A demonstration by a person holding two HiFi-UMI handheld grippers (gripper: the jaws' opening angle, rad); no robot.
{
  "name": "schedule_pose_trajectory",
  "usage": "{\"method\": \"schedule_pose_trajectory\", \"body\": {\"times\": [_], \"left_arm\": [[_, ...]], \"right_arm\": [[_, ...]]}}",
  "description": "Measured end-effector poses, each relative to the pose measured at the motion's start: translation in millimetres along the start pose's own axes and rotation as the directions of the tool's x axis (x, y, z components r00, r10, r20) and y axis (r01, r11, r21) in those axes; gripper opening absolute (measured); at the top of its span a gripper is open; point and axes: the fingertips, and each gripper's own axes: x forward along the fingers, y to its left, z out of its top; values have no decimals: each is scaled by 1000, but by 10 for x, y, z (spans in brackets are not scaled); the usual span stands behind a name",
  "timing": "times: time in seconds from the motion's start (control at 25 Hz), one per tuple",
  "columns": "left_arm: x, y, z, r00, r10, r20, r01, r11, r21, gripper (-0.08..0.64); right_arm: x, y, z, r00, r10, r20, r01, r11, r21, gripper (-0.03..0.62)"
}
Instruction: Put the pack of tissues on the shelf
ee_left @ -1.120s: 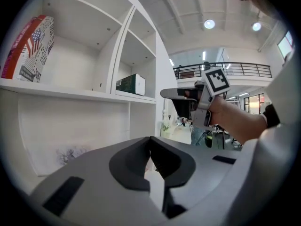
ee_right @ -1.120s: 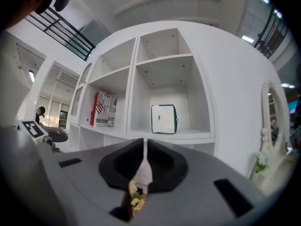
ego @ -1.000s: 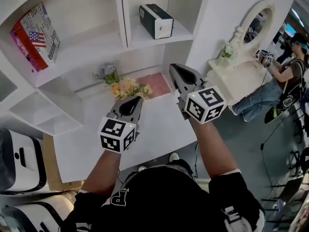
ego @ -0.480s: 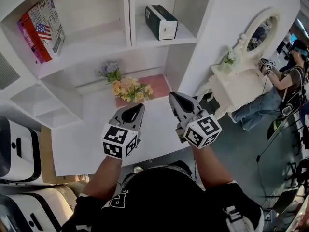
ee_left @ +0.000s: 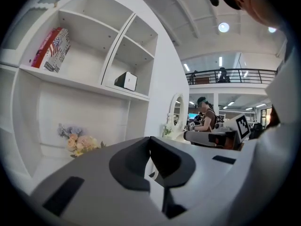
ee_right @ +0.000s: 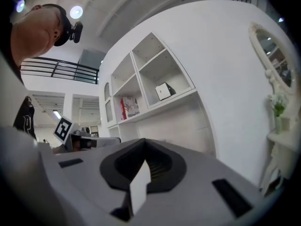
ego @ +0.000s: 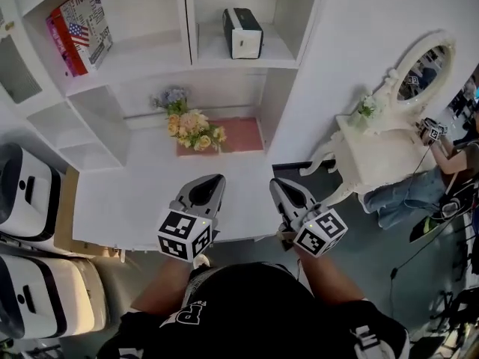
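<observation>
"White shelf (ego: 142, 54), dark pack. Where does the pack of tissues (ego: 242, 33) sit?"

"In the shelf's upper right compartment. It lies flat on the board with its white end facing out, alone in there and clear of both side walls."

"And the left gripper (ego: 213, 183)?"

"Out in front of the shelf, well apart from it and lower than the pack. Its jaws are pressed together with nothing between them."

"The right gripper (ego: 282, 186)?"

"The same. It is level with the left one, just beside it and a little further toward the shelf's right end. Its jaws are closed and empty as well, and its own view has the pack far off in its compartment."

"Anything else on the shelf?"

"A red book (ego: 81, 27) with a flag on its cover leans in the upper left compartment. Flowers (ego: 191, 124) lie under the shelf's lower board, beside a pink mat (ego: 233, 134)."
</observation>
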Motion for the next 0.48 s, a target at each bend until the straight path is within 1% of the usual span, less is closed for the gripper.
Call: {"method": "schedule_pose_trajectory", "body": {"times": [0.2, 0.32, 0.48], "left_arm": [[39, -533, -207, 999, 41, -12, -41, 999, 4, 14], [23, -860, -246, 998, 55, 2, -55, 998, 12, 14], [-61, -1152, -344, 996, 89, 13, -89, 996, -23, 14]], "right_arm": [[-524, -87, -171, 995, 67, -69, -67, 998, -9, 6], [-786, -123, -188, 991, 97, -92, -98, 995, -7, 6], [-1081, -102, -243, 984, 137, -117, -139, 990, -11, 6]]}}
